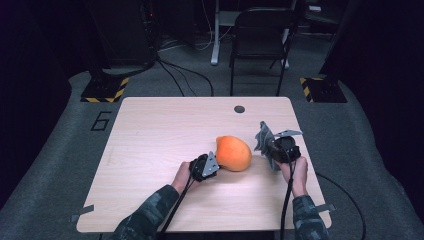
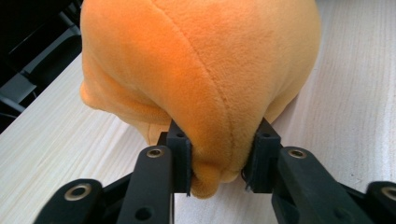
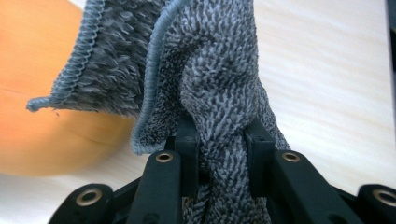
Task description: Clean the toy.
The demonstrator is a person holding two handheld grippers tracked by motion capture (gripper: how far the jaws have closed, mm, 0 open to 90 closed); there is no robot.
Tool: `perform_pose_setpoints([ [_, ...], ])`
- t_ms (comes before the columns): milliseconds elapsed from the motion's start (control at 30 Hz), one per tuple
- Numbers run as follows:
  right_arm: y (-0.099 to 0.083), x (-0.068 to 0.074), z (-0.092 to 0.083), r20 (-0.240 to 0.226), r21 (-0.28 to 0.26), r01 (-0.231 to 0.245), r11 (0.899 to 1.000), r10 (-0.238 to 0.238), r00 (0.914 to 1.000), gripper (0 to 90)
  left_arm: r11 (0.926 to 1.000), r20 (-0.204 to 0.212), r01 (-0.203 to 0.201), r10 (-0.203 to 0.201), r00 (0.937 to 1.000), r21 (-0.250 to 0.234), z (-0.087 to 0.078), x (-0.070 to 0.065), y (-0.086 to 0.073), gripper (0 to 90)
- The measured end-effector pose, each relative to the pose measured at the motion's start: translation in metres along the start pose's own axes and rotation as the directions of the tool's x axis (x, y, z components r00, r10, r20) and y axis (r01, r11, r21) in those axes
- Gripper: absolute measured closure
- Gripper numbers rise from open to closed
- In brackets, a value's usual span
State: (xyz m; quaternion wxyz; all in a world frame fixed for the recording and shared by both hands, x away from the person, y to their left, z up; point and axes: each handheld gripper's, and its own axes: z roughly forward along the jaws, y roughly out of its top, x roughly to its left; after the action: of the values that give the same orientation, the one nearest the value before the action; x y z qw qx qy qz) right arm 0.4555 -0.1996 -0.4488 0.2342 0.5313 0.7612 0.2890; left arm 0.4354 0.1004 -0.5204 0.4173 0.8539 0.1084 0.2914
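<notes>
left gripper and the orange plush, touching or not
Touching. The left gripper view shows the left gripper with both jaws pressed into a pinched fold of the orange plush.

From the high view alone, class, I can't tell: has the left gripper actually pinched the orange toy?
Observer: Yes. In the left gripper view, both pads squeeze a fold of the orange plush toy in the left gripper.
Operator: And the right gripper?
Observer: The right gripper is clamped on a bunched grey towel.
Operator: Is the towel touching the toy?
Observer: I cannot tell; the toy is a blur beyond the towel's stitched edge.
</notes>
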Motion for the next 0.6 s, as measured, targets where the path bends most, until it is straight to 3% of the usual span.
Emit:
perform_pose_setpoints([
  [167, -0.010, -0.014, 0.012, -0.017, 0.039, -0.055, 0.998, 0.056, 0.9983, 71.9, 0.9999, 0.002, 0.009, -0.009, 1.0000, -0.004, 0.001, 0.000, -0.003, 71.9],
  [333, -0.011, -0.014, 0.016, -0.017, 0.050, -0.052, 0.997, 0.053, 0.9985, 71.8, 0.9997, 0.002, 0.022, -0.022, 0.9998, -0.012, 0.001, 0.000, -0.005, 73.2],
  [400, -0.011, -0.013, 0.016, -0.019, 0.048, -0.048, 0.998, 0.049, 0.9986, 71.7, 0.9979, 0.015, 0.059, -0.059, 0.9981, -0.025, 0.000, 0.002, -0.004, 74.3],
  [467, -0.010, -0.013, 0.016, -0.019, 0.047, -0.046, 0.998, 0.047, 0.9987, 71.7, 0.9874, 0.045, 0.150, -0.148, 0.9880, -0.050, -0.003, 0.009, 0.000, 75.0],
  [500, -0.010, -0.014, 0.016, -0.020, 0.045, -0.047, 0.998, 0.048, 0.9987, 71.7, 0.9833, 0.064, 0.175, -0.172, 0.9831, -0.049, -0.004, 0.012, 0.002, 75.2],
  [533, -0.009, -0.014, 0.016, -0.019, 0.044, -0.048, 0.998, 0.049, 0.9986, 71.7, 0.9706, 0.089, 0.230, -0.224, 0.9706, -0.070, -0.008, 0.016, 0.006, 75.2],
  [600, -0.009, -0.017, 0.014, -0.020, 0.039, -0.056, 0.998, 0.057, 0.9982, 71.7, 0.9629, 0.116, 0.262, -0.253, 0.9604, -0.065, -0.011, 0.018, 0.012, 75.1],
])
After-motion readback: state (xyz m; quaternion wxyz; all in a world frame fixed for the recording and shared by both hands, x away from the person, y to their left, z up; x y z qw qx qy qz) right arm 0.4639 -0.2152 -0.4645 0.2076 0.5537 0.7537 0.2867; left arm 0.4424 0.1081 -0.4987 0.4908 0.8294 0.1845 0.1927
